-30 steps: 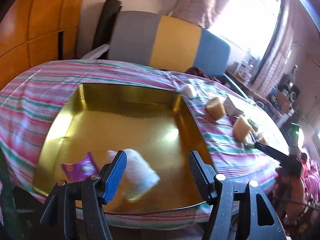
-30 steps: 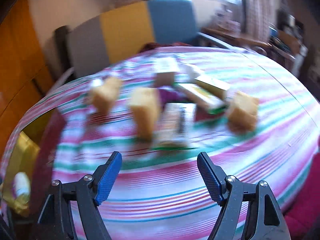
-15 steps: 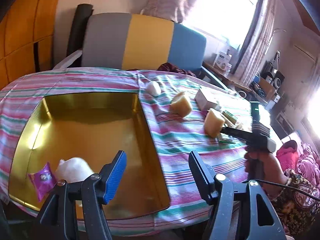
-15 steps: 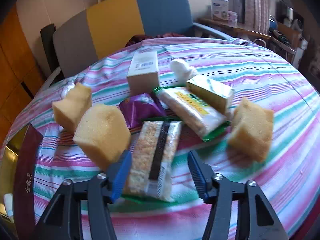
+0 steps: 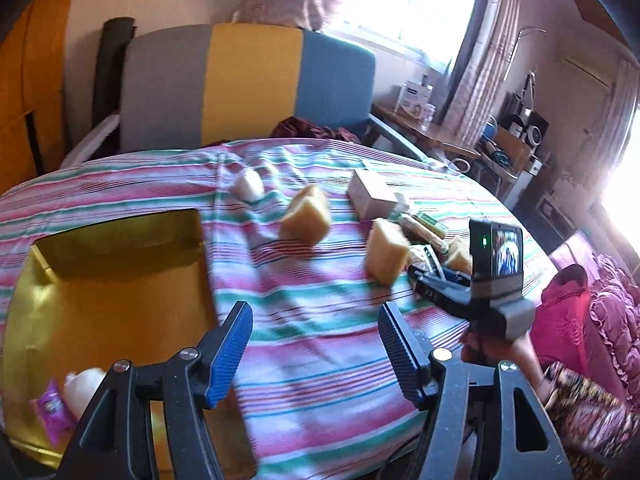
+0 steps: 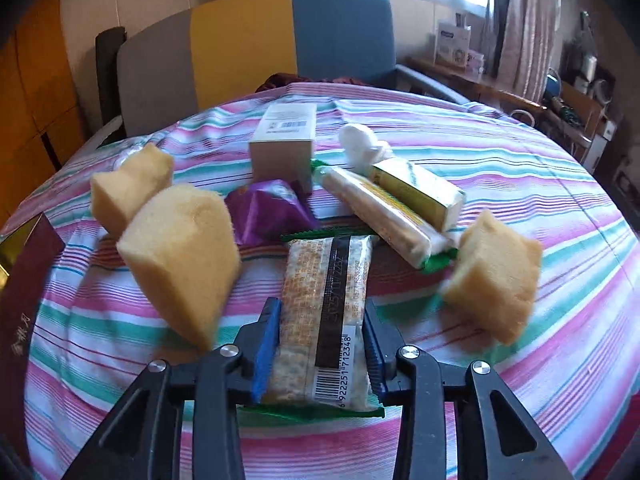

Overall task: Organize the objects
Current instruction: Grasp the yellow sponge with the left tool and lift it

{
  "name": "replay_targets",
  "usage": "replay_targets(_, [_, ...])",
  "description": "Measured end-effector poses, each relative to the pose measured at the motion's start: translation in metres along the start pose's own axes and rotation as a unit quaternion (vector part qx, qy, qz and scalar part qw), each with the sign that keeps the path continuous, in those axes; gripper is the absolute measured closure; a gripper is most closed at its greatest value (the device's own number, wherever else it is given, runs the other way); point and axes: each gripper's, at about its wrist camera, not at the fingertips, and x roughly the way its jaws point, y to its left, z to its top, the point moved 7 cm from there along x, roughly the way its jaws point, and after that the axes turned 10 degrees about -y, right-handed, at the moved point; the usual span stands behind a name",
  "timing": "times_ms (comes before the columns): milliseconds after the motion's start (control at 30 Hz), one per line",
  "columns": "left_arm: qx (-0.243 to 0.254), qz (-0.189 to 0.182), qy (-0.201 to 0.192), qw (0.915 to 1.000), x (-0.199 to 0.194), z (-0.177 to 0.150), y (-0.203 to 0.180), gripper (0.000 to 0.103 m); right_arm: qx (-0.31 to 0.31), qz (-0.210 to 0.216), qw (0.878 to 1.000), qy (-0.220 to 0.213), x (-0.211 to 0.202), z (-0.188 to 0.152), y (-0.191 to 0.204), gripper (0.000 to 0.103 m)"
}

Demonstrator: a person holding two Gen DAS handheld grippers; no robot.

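Observation:
My right gripper [image 6: 318, 320] has its jaws closing on a clear snack pack [image 6: 324, 280] with a black stripe and a barcode, which lies on the striped tablecloth. Both blue pads touch its long sides. Yellow sponge blocks [image 6: 184, 256] [image 6: 494, 272] flank it. Behind it lie a purple packet [image 6: 268, 212], a long bar [image 6: 380, 212], a yellow-green box [image 6: 416, 192] and a beige box [image 6: 286, 140]. My left gripper [image 5: 314, 344] hangs open and empty over the cloth, just right of the gold tray [image 5: 100, 280]. The tray holds a purple packet [image 5: 52, 412] and a white lump [image 5: 86, 390].
A third sponge [image 6: 128, 188] and a white wad [image 6: 360, 144] lie on the cloth. A dark red lid [image 6: 20, 300] leans at the tray's side. Behind the round table stands a grey, yellow and blue chair [image 5: 248, 80]. A hand [image 5: 500, 352] holds the right gripper's handle.
The left gripper swung right, from over the tray to over the cloth. The right gripper moved forward and down to the snack pack, and its jaws narrowed onto the pack's sides.

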Motion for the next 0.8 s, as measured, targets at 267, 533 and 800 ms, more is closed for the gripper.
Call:
replay_targets(267, [0.017,-0.042,0.044,0.9980,0.066,0.006,-0.048,0.037,0.039,-0.004,0.998,-0.041,-0.010,-0.008,-0.018,0.065])
replay_targets(533, [-0.013,-0.053,0.089,0.9945,0.138,0.010,-0.073,0.037,0.067,0.013,0.996,-0.050,-0.011,-0.010,-0.023,0.065])
replay_targets(800, [0.018,-0.041,0.103,0.9937,0.185,0.012,-0.092,0.037,0.076,0.020,0.996,-0.054,-0.009,-0.011,-0.024,0.064])
